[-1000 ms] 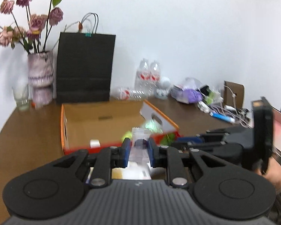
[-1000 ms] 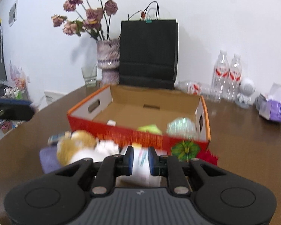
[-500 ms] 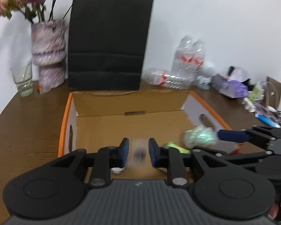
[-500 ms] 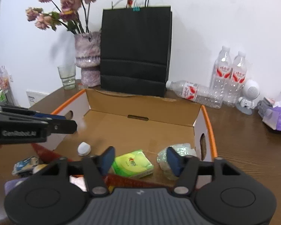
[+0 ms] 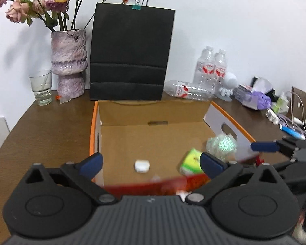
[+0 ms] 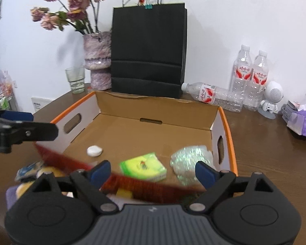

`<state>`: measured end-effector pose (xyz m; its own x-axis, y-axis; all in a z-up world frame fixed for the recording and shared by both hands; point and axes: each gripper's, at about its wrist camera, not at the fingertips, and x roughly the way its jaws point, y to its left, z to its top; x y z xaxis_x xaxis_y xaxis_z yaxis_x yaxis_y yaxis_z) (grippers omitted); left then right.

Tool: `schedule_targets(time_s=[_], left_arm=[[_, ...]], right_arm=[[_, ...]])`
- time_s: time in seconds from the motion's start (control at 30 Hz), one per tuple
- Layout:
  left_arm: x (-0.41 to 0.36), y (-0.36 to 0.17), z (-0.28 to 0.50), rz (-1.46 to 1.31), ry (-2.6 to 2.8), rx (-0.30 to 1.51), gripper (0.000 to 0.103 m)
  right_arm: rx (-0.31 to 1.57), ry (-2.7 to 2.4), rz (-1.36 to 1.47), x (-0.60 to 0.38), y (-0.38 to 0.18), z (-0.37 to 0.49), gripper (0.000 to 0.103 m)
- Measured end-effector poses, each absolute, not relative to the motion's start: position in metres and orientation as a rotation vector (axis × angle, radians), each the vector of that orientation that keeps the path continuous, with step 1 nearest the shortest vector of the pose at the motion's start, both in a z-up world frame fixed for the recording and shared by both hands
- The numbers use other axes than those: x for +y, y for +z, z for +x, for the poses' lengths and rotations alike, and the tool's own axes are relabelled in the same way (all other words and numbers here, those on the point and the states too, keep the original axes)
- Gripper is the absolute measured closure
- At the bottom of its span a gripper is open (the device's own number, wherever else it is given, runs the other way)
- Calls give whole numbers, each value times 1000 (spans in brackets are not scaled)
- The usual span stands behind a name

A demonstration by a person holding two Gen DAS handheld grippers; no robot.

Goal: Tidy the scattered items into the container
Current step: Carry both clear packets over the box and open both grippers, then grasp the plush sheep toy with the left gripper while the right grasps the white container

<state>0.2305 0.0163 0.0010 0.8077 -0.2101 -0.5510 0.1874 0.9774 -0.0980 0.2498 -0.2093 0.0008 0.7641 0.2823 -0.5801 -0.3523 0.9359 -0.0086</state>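
The orange-rimmed cardboard box (image 5: 94,122) (image 6: 227,126) lies open just ahead of both grippers. On its floor are a small white case (image 5: 141,165) (image 6: 94,150), a green tissue pack (image 5: 191,161) (image 6: 143,166) and a shiny crinkled bundle (image 5: 221,144) (image 6: 188,159). My left gripper (image 5: 151,163) hangs over the box's near wall, its jaws opening wide with nothing between the pads. My right gripper (image 6: 152,171) is over the same wall further right, jaws also opening and empty. Loose items, a yellow plush (image 6: 49,171) and a blue packet (image 6: 28,170), lie in front of the box.
Behind the box stand a black paper bag (image 5: 130,57), a purple vase of dried flowers (image 5: 68,61) and a glass (image 5: 40,89). Water bottles (image 6: 248,77), a white robot figure (image 6: 272,98), a purple packet (image 6: 304,122) and cables (image 5: 291,122) crowd the table's right side.
Both grippers were shut a second ago, the left on a small clear item. Both have moved forward to the box and opened wide; nothing remains between either pair of pads.
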Motion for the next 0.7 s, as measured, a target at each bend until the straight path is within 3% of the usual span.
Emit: schedule_targets(time_s=[0.3,0.37,0.43,0.57,0.7], left_arm=[[17,-27,202,-114,-202,699,0],[19,-39,210,-175,-194,755,5],[23,-50,218,-241,-194,808,18],[30,-71,227,-352,-180,871,23],[33,-77,226,-392,-173,873,41]], right_arm=[[691,325,-110,-213,-25,211,13],[707,315,-90,-209,-34,213,12],[709,308,-53,-206,-39,216,8],[744,299,-31,-198,-45,224,7],[788,265,-95,-186,-59,226,8]])
